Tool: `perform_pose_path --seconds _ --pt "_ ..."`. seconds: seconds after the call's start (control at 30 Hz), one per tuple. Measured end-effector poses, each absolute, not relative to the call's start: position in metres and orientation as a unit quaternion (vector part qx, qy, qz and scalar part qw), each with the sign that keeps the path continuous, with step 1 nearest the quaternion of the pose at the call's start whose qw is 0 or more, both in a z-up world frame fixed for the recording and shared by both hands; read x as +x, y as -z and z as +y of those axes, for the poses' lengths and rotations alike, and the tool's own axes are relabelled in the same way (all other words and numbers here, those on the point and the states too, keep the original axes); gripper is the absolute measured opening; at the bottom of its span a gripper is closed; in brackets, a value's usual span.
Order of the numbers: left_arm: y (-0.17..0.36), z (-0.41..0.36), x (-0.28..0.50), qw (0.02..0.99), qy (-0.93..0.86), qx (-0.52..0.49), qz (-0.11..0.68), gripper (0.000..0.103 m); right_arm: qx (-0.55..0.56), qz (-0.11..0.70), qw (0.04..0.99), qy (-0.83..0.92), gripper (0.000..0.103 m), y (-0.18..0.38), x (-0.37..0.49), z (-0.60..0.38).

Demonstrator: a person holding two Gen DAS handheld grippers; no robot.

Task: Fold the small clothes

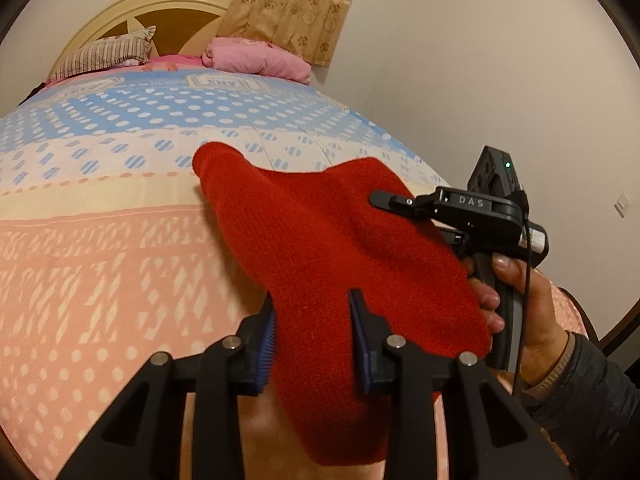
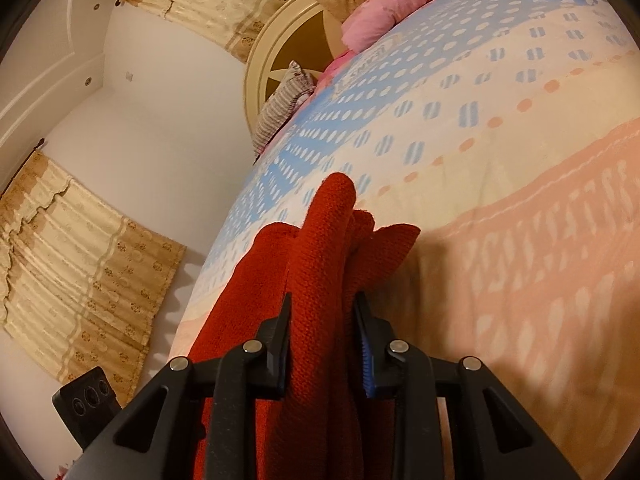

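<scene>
Red knit [image 1: 320,240] hangs pinched in both the left gripper [image 1: 312,336] and right gripper [image 2: 324,340], so lift evenly, keeping its edge taut above the bed [image 1: 100,260].

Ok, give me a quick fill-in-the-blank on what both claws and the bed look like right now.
1. Both the left claw and the right claw are shut on the same ____ knit garment.
2. The garment hangs above a patterned ____.
3. At the head of the bed lies a folded ____ blanket.
4. Beside it leans a ____ pillow.

Missing words: red; bedspread; pink; striped
</scene>
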State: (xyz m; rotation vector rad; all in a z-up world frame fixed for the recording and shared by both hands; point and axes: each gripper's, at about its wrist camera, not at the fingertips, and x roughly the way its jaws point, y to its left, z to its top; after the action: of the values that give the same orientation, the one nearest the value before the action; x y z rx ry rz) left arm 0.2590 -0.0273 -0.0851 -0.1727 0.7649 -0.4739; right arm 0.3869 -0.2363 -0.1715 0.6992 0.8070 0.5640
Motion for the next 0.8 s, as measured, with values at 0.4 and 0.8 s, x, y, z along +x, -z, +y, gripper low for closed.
perform_pose_path --seconds 0.4,0.8 --pt "0.08 0.007 0.216 0.907 0.197 -0.081 0.363 0.034 0.319 0.389 0.803 -0.318 0.027 0.165 0.363 -0.176" --pt "0.066 0.036 0.171 0.926 0.161 -0.069 0.335 0.034 0.309 0.394 0.78 -0.376 0.027 0.159 0.34 -0.114"
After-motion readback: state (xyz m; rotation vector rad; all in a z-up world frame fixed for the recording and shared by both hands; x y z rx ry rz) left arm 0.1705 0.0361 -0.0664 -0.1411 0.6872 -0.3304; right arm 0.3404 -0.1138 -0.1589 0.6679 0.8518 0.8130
